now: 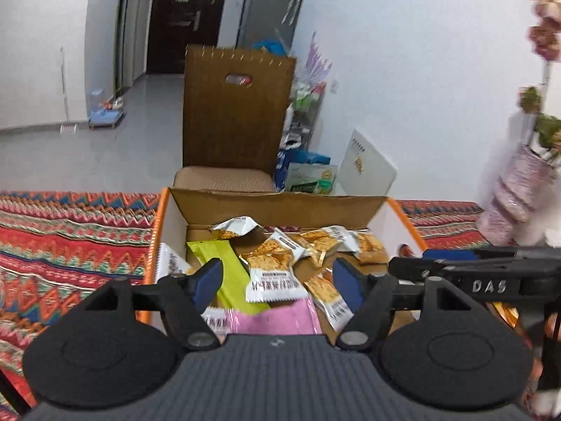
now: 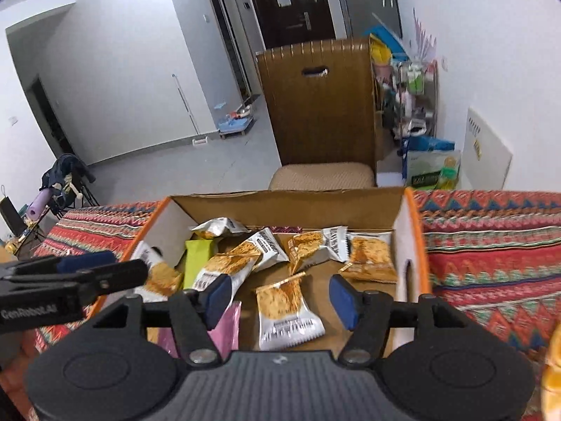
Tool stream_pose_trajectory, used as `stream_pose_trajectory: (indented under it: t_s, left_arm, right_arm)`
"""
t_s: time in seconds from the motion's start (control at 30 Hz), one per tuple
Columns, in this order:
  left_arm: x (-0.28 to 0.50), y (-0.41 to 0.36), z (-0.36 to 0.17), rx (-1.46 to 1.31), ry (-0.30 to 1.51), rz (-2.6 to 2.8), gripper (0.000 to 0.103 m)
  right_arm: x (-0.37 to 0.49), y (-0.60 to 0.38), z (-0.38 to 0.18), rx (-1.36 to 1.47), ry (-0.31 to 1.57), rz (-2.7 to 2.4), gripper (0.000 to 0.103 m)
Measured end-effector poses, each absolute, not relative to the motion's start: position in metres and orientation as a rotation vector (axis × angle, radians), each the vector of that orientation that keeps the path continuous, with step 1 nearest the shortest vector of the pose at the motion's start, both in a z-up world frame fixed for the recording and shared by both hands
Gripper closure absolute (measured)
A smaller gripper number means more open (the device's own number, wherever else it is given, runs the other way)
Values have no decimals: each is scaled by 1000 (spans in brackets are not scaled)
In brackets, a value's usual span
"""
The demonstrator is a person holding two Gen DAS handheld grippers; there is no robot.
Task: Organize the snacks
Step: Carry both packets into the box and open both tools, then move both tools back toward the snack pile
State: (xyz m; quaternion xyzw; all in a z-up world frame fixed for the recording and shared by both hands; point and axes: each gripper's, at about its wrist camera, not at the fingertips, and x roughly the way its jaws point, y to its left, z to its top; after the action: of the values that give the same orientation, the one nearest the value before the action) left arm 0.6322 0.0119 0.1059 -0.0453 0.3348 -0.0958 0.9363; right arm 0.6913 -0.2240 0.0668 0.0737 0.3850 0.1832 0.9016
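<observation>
A bright zigzag tablecloth (image 2: 491,245) covered the table, a brown chair (image 2: 319,115) with a tan cushion (image 2: 320,175) stood behind it, and a dark door (image 2: 291,3) closed the far hallway.

"DAS" stands on the right claw (image 1: 413,263); "GenRobot.AI" on the left claw (image 2: 105,270).

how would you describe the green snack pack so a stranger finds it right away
Start at the orange-edged cardboard box on the patterned cloth. Look in its left half, among the white-and-orange snack packs. The green pack is the only long, plain lime-green one, beside a pink pack.
</observation>
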Motion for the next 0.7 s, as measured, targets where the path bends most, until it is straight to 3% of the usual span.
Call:
stream_pose_trajectory:
  t_s: [0.1, 0.37, 0.7]
  left_arm:
    - [590, 11, 126, -45, 640, -227, 24]
    - [468, 15, 174, -10, 542, -234, 17]
    - [306, 14, 168, 93, 399, -234, 6]
  right_arm:
    - [652, -237, 92, 113, 748, 365, 30]
    - [532, -261, 145, 5, 633, 328, 23]
    - [376, -275, 149, -44, 515, 331, 14]
